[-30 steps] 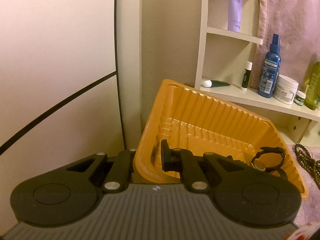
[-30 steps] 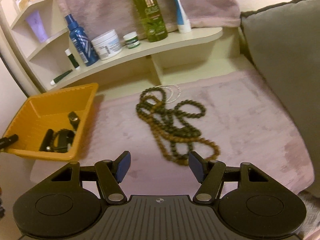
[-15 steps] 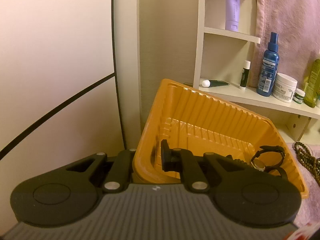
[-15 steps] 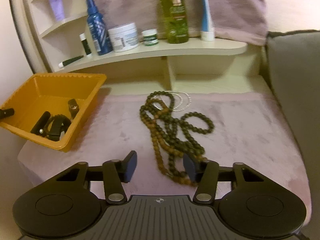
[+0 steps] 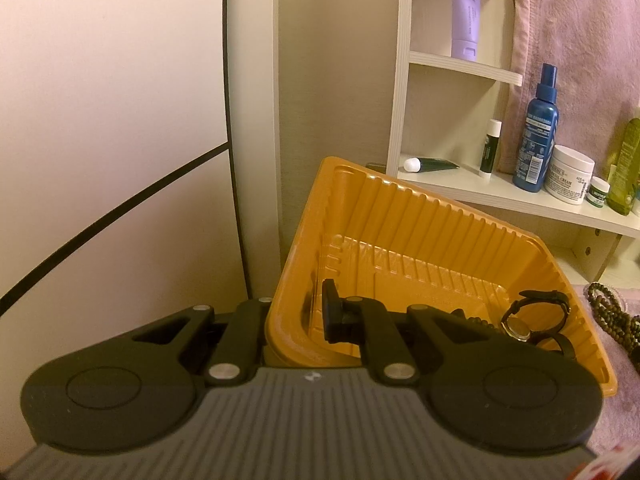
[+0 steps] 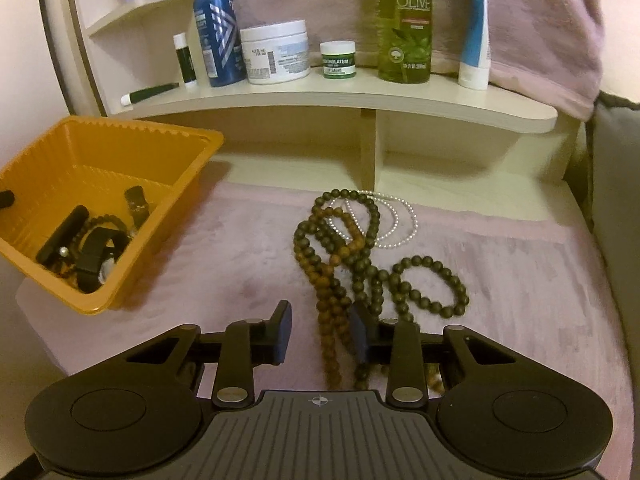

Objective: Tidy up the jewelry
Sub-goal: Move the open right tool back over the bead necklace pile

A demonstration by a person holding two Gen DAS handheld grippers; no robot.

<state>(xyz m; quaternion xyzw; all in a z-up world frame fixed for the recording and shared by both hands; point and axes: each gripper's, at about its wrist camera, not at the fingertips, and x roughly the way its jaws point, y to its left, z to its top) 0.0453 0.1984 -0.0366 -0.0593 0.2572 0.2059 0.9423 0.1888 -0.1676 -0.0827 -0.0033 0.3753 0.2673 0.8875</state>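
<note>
My left gripper [image 5: 298,316] is shut on the near wall of the orange plastic tray [image 5: 420,220], one finger inside and one outside, holding it tilted. The tray [image 6: 52,152] holds a black wristwatch [image 5: 532,316] and other dark bands [image 6: 92,248]. A tangle of brown and dark bead necklaces [image 6: 352,264] with a white pearl strand [image 6: 396,216] lies on the pink mat [image 6: 520,280]. My right gripper [image 6: 320,332] is open, low over the near end of the bead strands, which run between its fingers.
A cream shelf unit [image 6: 340,96] behind the mat carries a blue spray bottle [image 6: 218,28], white cream jar [image 6: 276,54], small green jar [image 6: 338,60], olive bottle [image 6: 406,20] and tubes. A grey cushion [image 6: 616,200] is at right. A wall panel [image 5: 100,120] is left of the tray.
My right gripper has moved forward and down toward the beads, its fingers narrowing around the near strands. The left gripper and the tray have stayed still.
</note>
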